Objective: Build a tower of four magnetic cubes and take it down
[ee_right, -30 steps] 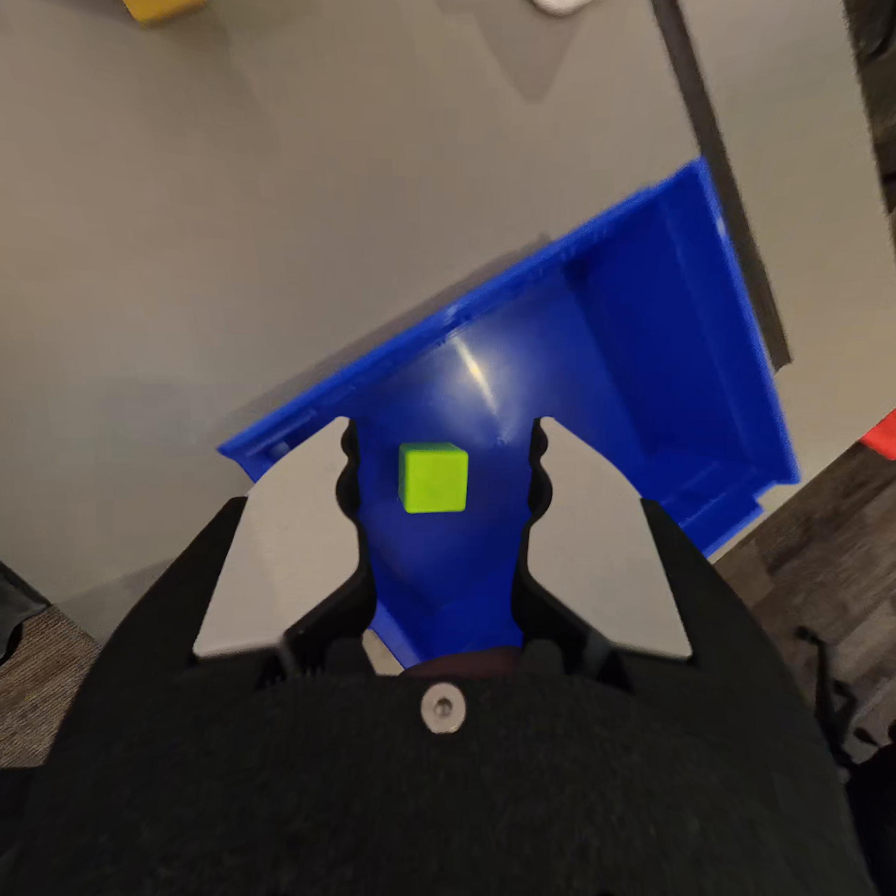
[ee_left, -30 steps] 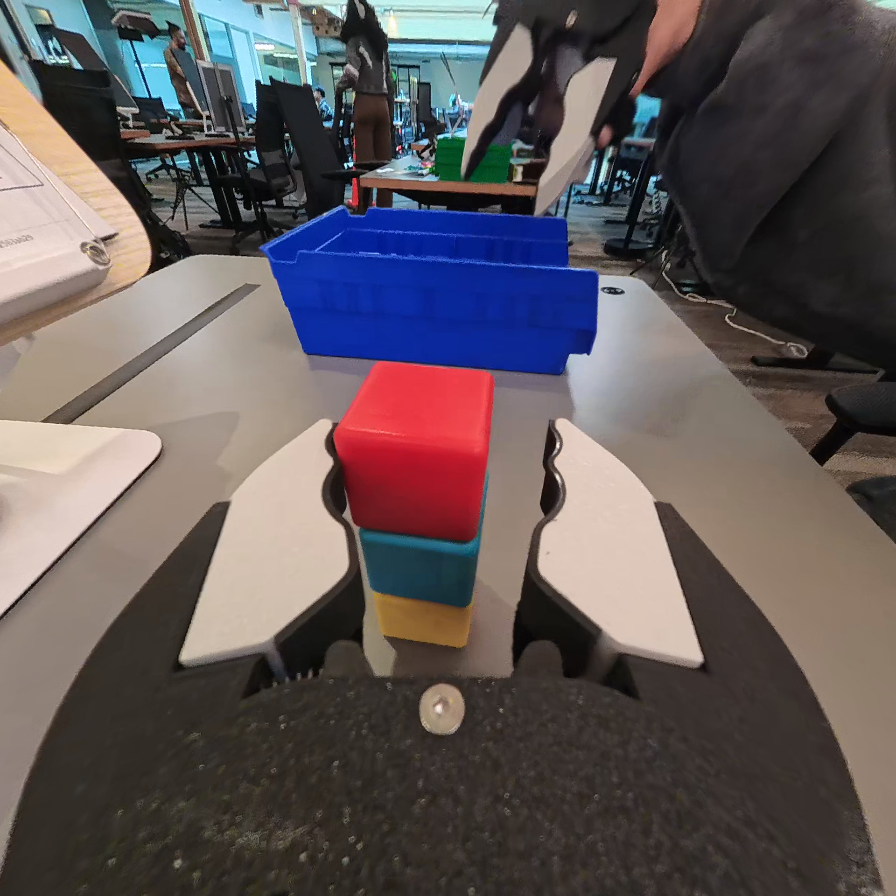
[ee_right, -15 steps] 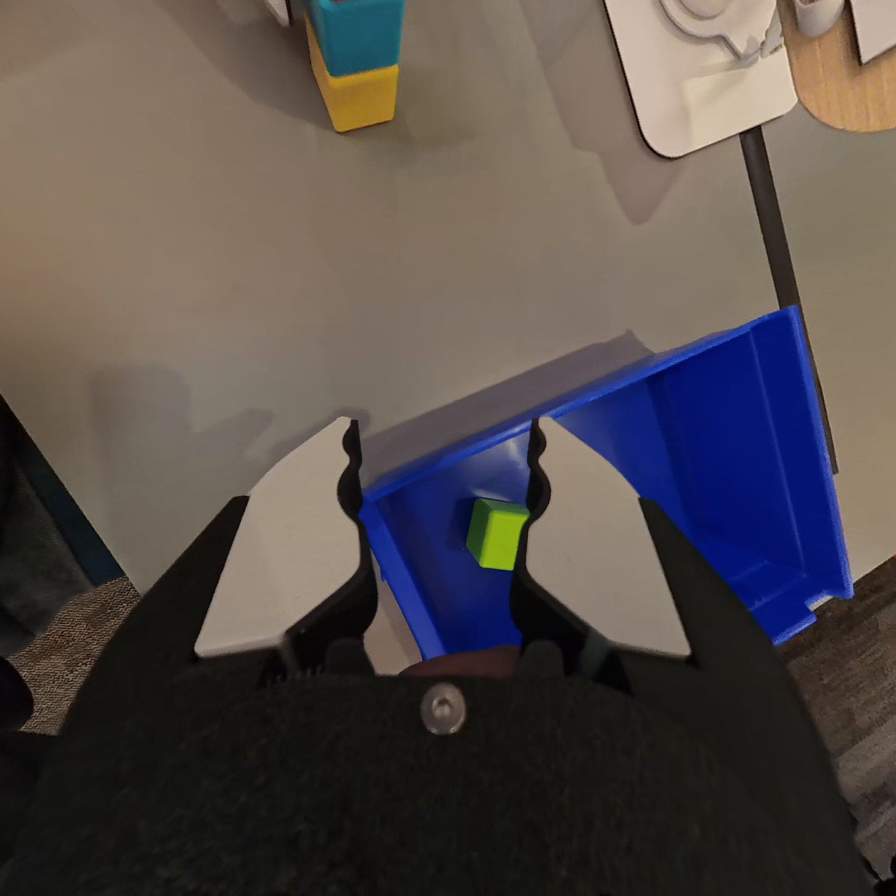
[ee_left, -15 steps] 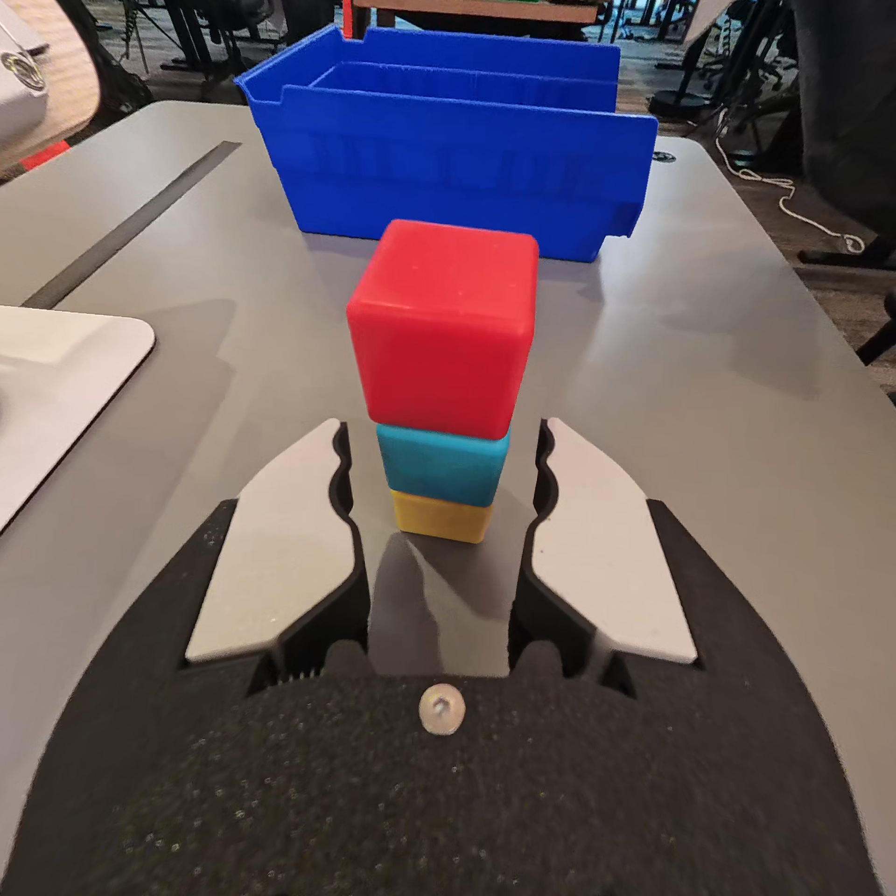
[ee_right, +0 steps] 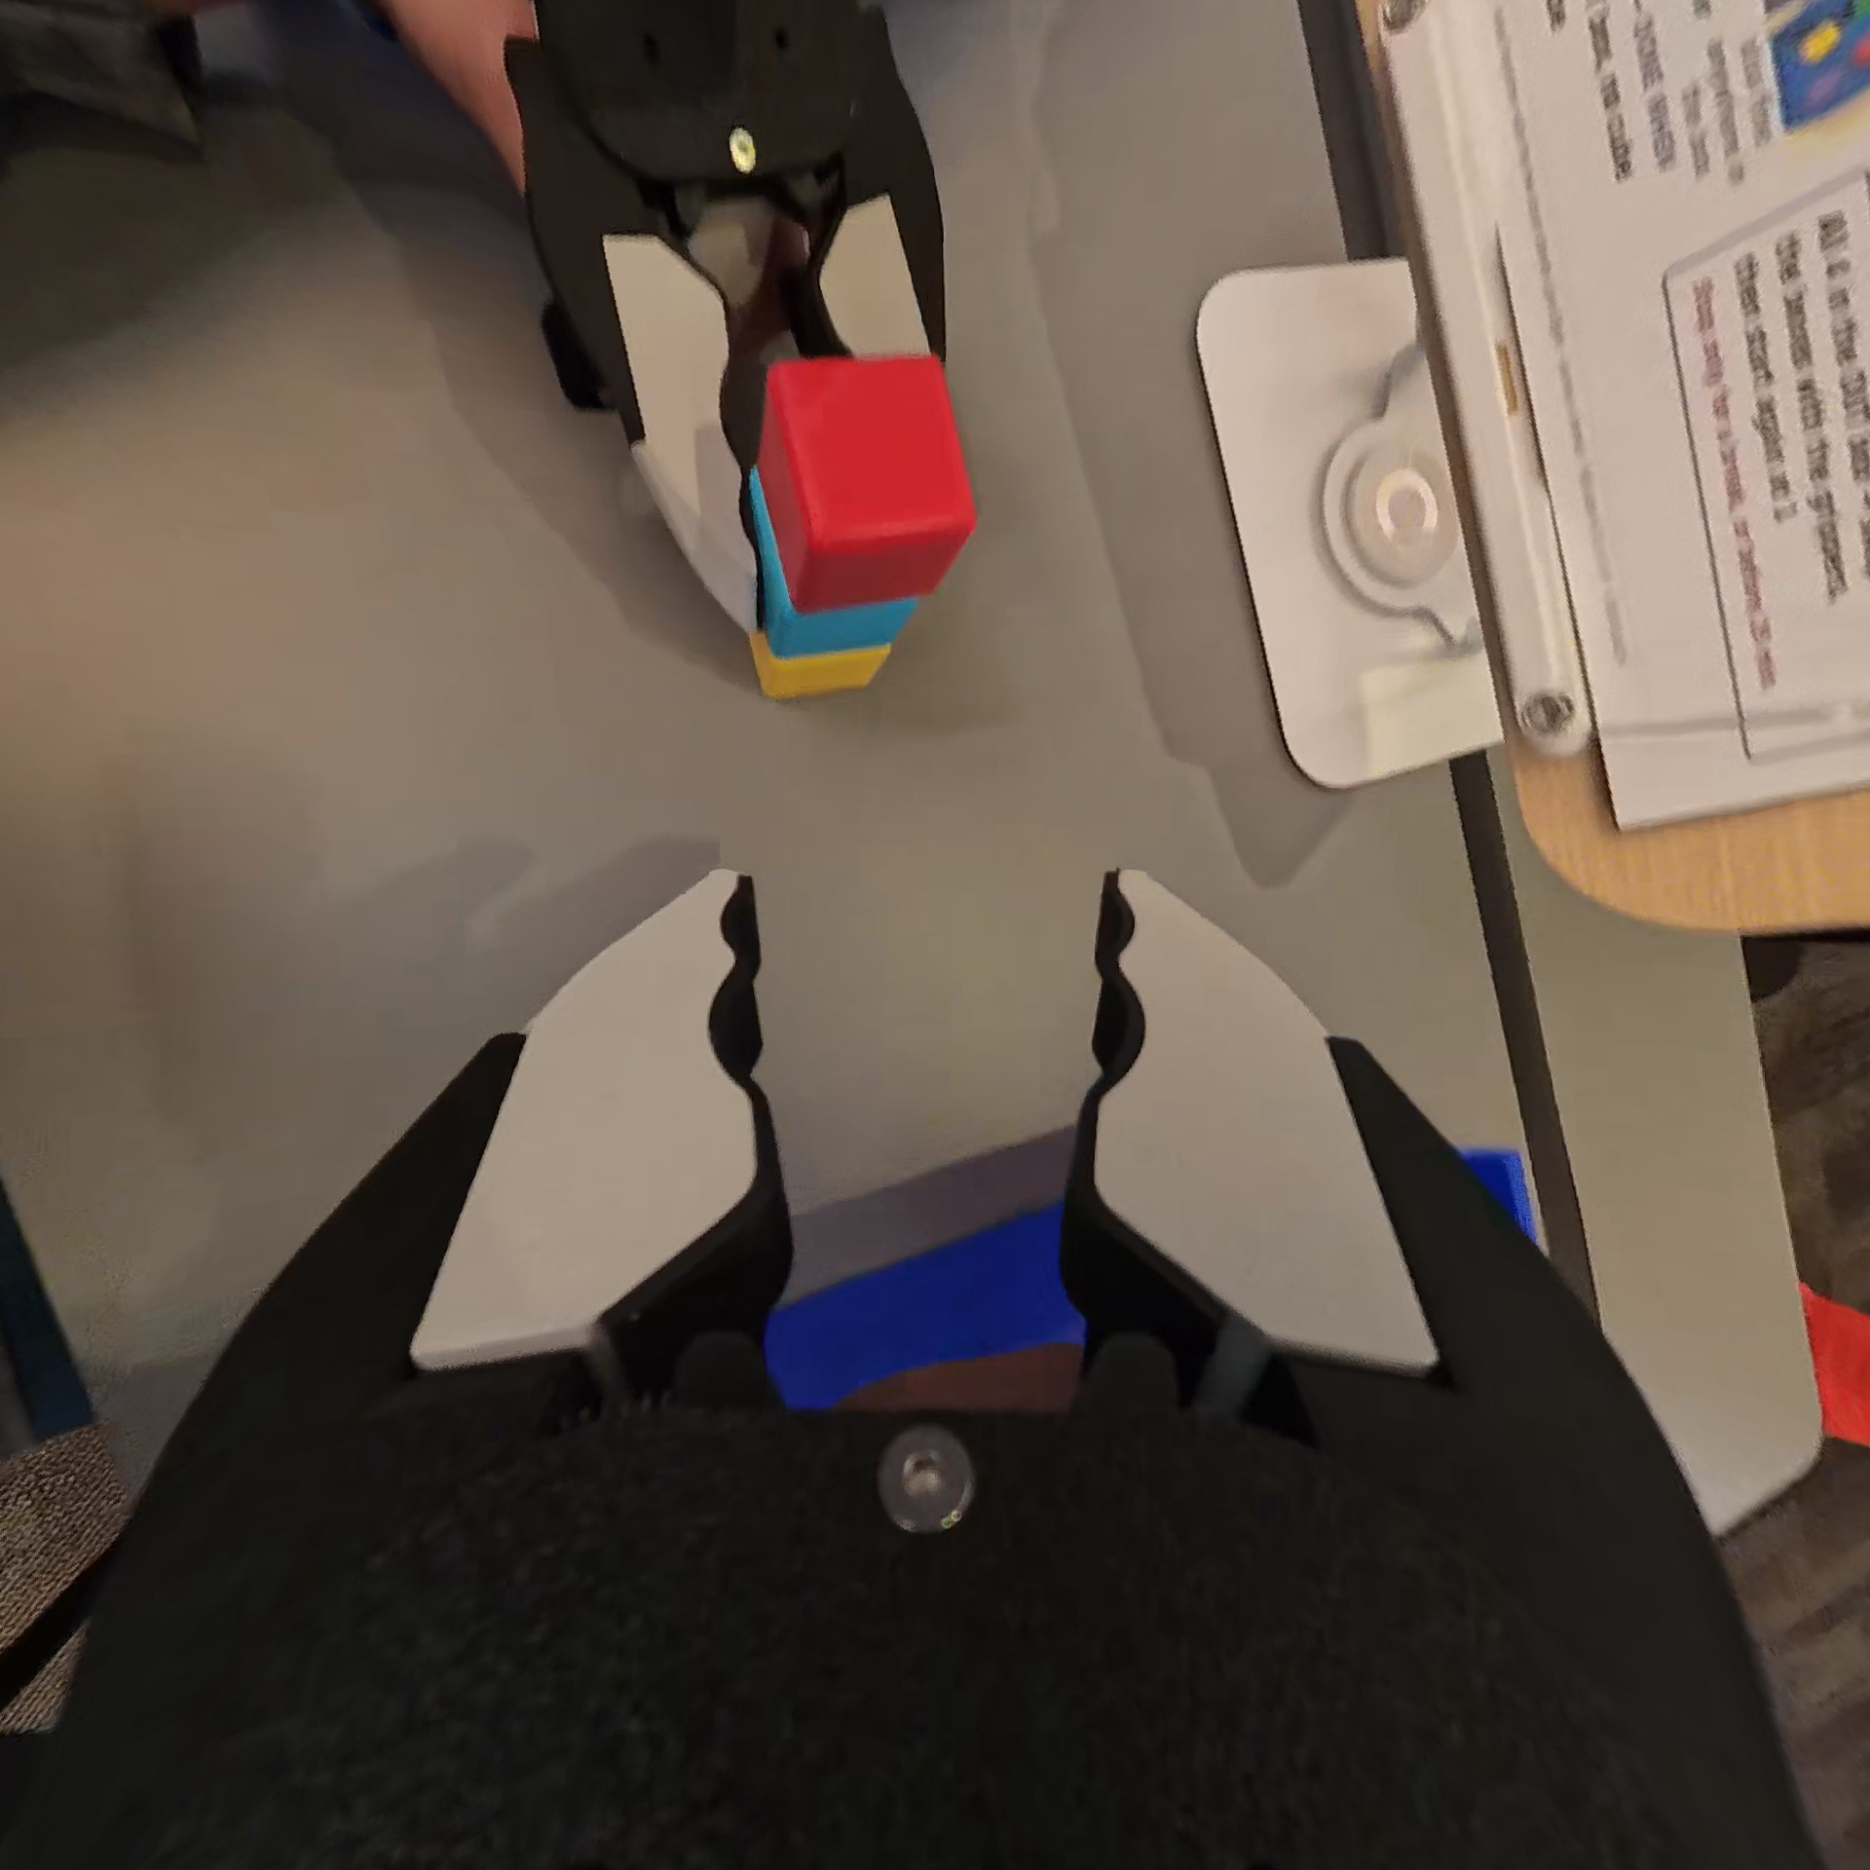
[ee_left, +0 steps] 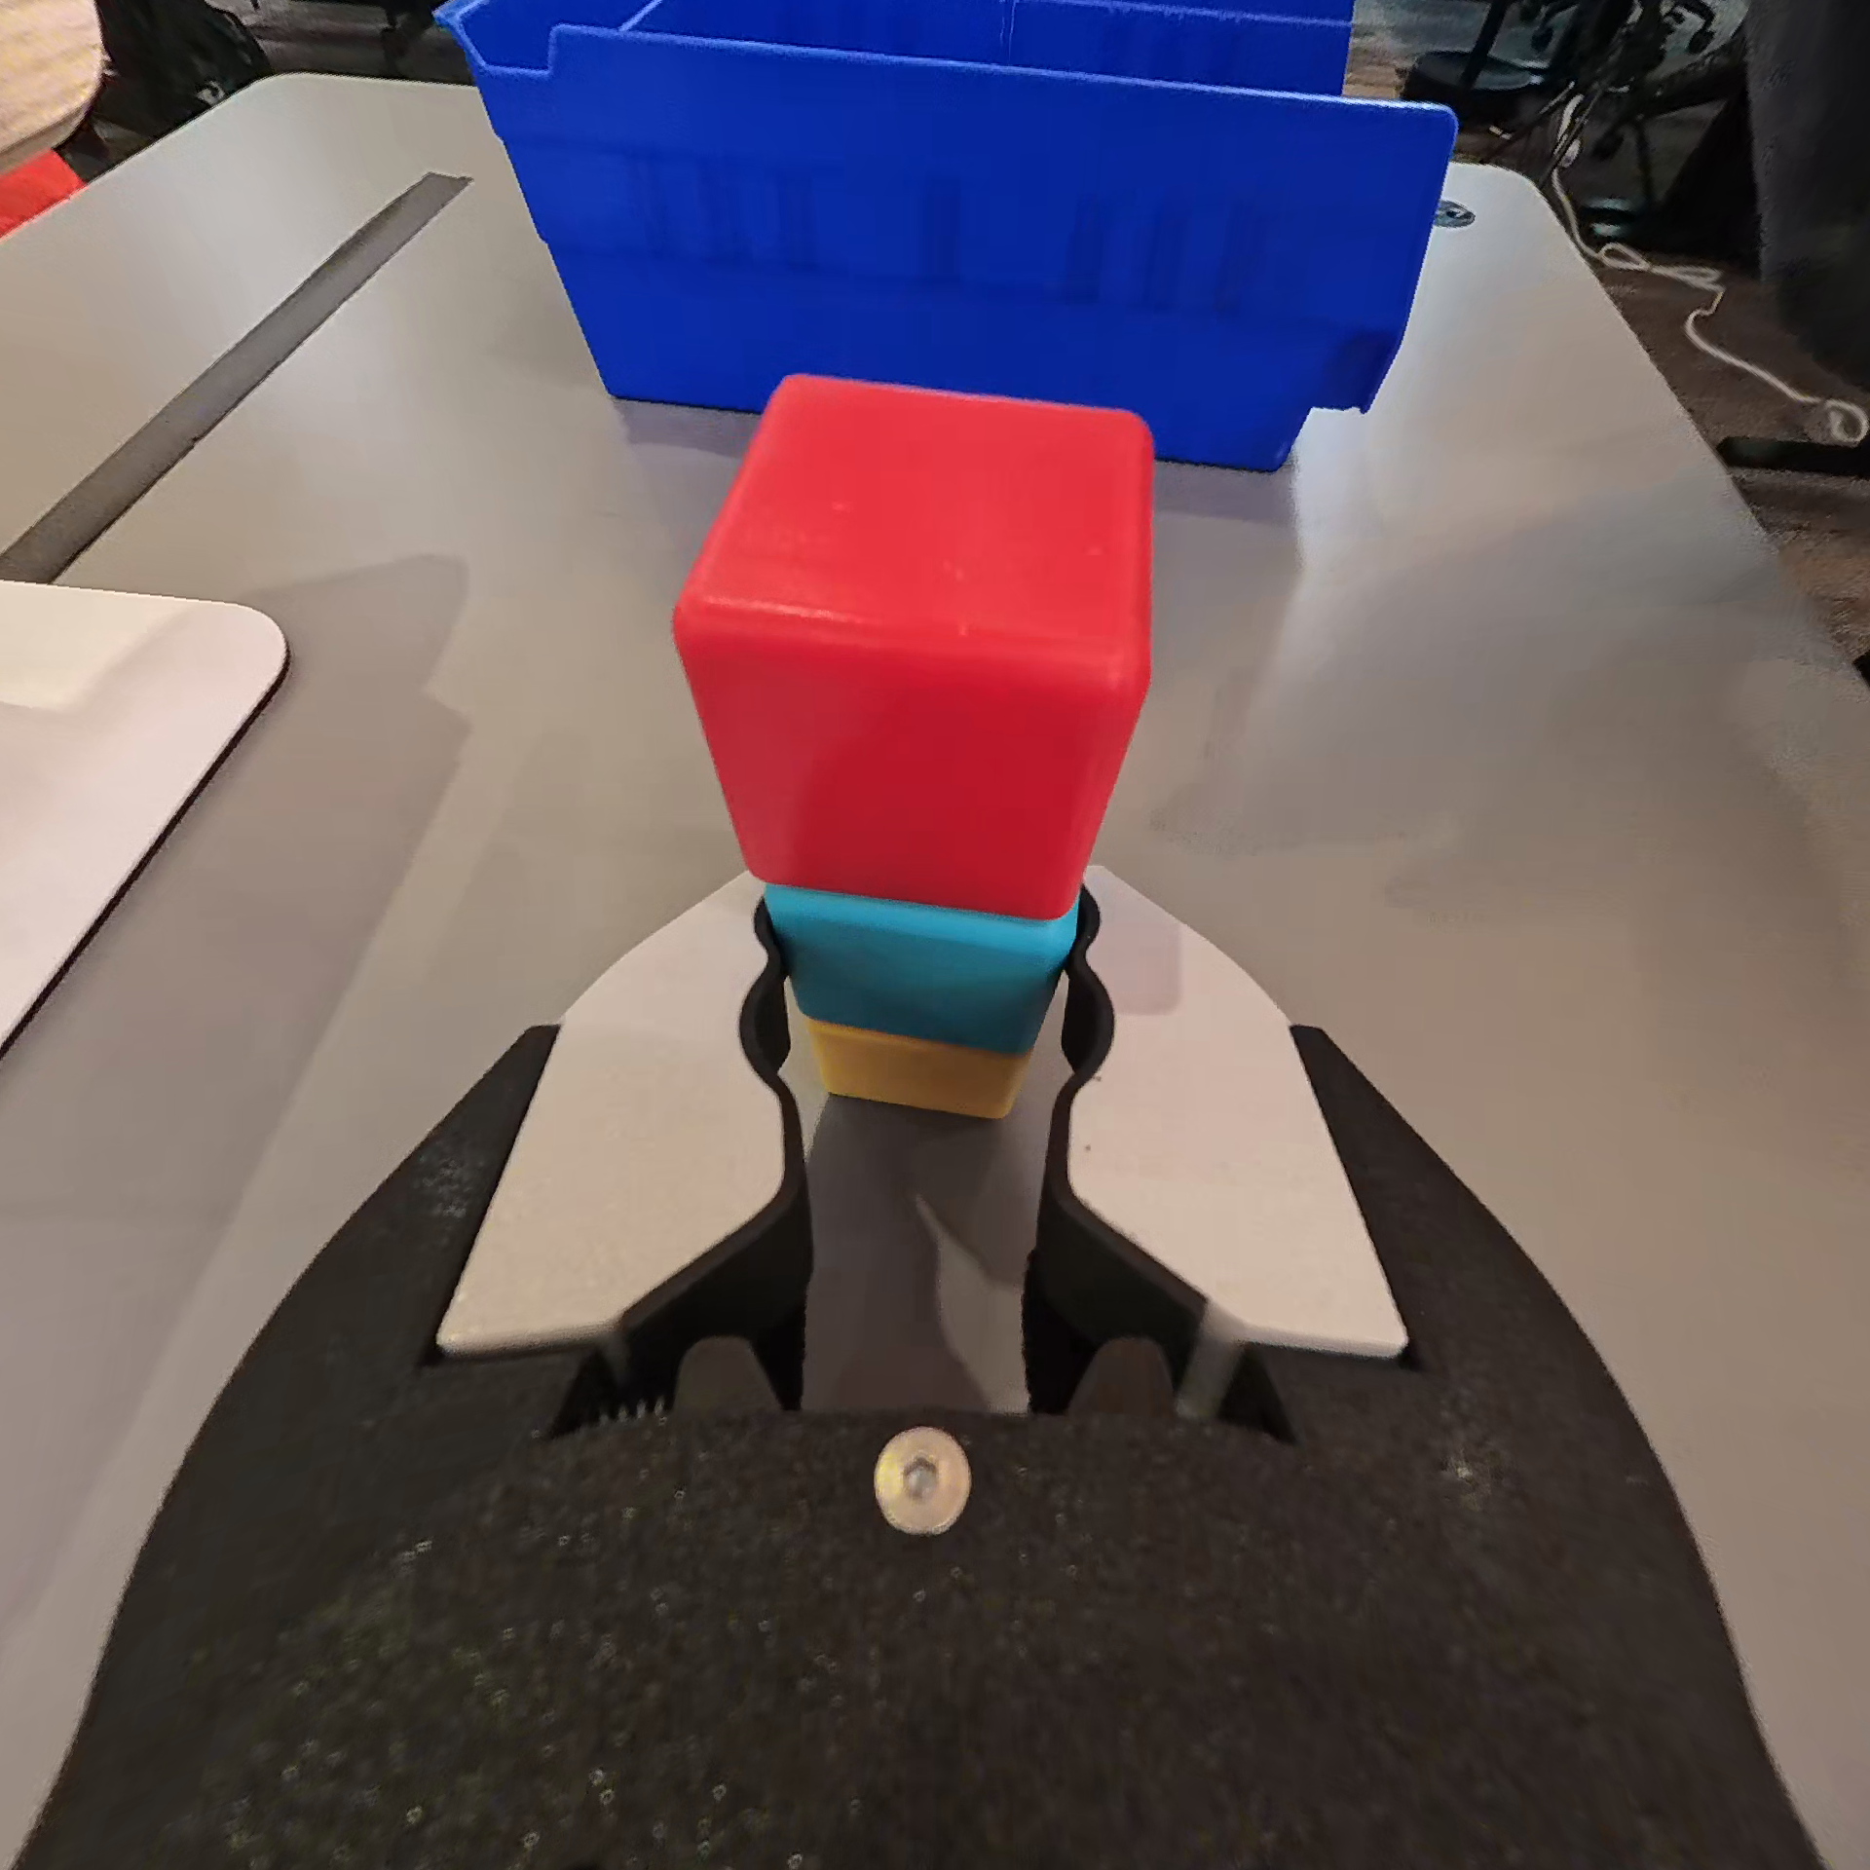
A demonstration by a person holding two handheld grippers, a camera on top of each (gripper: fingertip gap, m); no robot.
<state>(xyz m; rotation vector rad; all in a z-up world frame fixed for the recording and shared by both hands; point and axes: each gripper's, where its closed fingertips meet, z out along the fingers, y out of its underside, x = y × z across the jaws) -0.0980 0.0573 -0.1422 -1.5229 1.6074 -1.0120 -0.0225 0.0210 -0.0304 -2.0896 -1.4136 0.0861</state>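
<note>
A tower stands on the grey table (ee_left: 1417, 810): a red cube (ee_left: 911, 648) on a teal cube (ee_left: 916, 971) on a yellow cube (ee_left: 916, 1083). My left gripper (ee_left: 926, 941) is shut on the teal cube, one finger on each side. The right wrist view shows the same tower from above, with the red cube (ee_right: 860, 476), the teal cube (ee_right: 840, 622), the yellow cube (ee_right: 815, 673) and the left gripper's fingers (ee_right: 678, 455) beside them. My right gripper (ee_right: 923, 890) is open and empty above the table, well short of the tower. No fourth cube is in view.
A blue bin (ee_left: 961, 253) stands just behind the tower; its edge (ee_right: 911, 1305) shows under my right gripper. A white pad (ee_left: 101, 729) lies left; from above it (ee_right: 1346, 526) carries a round fitting. A wooden board with papers (ee_right: 1670, 506) lies beyond a dark strip (ee_left: 233, 374).
My left gripper has moved in and closed on the teal cube. My right gripper has swung from over the bin and its green cube toward the tower, still open.
</note>
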